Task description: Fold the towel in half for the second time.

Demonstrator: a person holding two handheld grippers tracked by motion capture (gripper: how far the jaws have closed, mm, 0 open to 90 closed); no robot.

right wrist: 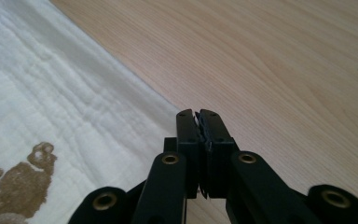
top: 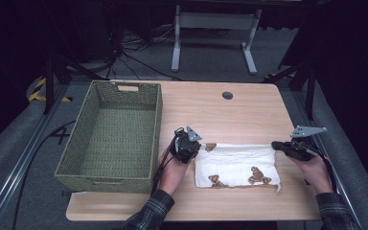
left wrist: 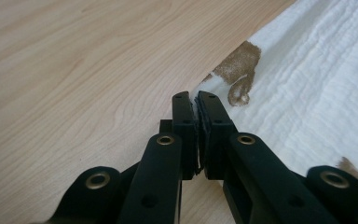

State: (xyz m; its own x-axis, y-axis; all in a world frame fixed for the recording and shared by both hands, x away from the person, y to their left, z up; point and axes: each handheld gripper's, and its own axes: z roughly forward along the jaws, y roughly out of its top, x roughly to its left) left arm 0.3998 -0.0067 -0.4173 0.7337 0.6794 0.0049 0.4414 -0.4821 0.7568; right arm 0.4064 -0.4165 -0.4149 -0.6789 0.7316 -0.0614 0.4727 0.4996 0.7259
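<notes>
Crinkly white muslin cloth [top: 237, 166] with brown bear prints is lying folded on the wooden table [top: 230, 115]. Left gripper [left wrist: 196, 105] is pinching its far-left corner, right gripper [right wrist: 198, 122] is clamping its far-right corner. Woven green basket [top: 112, 134] is sitting left.

At frame centre, the black two-jaw left claw [left wrist: 198, 109] is pinching the white brown-patterned cloth's [left wrist: 307, 98] edge over the pale wooden surface [left wrist: 74, 70].

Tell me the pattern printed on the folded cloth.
White crinkled cloth with brown bear-like figures, clearest in the left gripper view.
</notes>
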